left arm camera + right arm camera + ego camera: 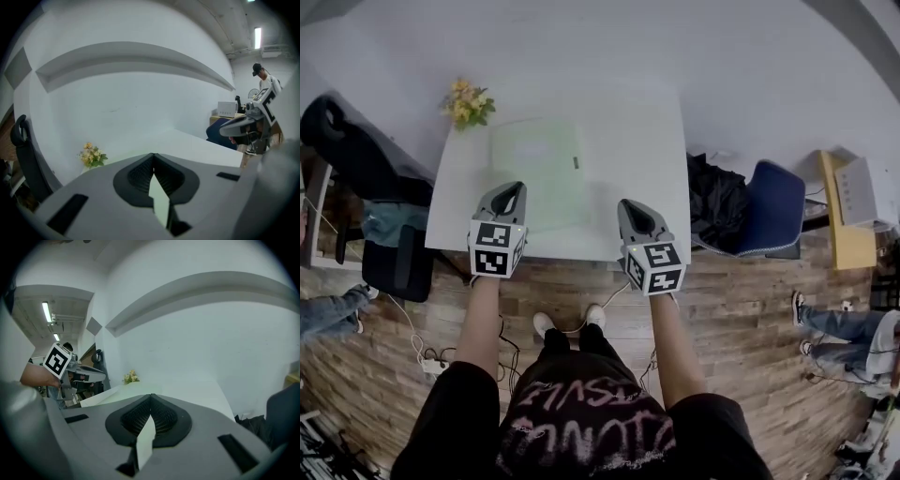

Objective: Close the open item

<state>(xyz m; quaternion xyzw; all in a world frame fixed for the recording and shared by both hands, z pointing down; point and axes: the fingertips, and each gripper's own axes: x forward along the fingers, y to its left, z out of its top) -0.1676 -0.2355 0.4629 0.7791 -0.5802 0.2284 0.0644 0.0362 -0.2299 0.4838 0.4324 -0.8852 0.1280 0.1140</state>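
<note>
**Over the near edge of the table: both grippers shut, green thing lying flat**

Up at the middle of the head view there's a white table [647,131], and on its left half sits the pale green flat item [542,159]. It looks folded down flat to me, with a small dark mark on its right edge. What it actually is, I can't tell from here.

The left gripper [514,187] shows over the lower left part of the green item, and the right gripper [630,204] is over bare table to the item's right, near the front edge. From above I can't say whether either one touches anything.

Jaws: in the left gripper view the left gripper [153,154] has its two jaws pressed together to a point, nothing in between. Same deal in the right gripper view, where the right gripper [150,395] is closed up and empty.

Other stuff around: a little bunch of yellow flowers [467,103] at the table's upper left corner, a black chair [356,155] at the left, a blue chair [773,211] with a black bundle [717,202] beside it on the right, all on a wooden floor [741,309].
</note>
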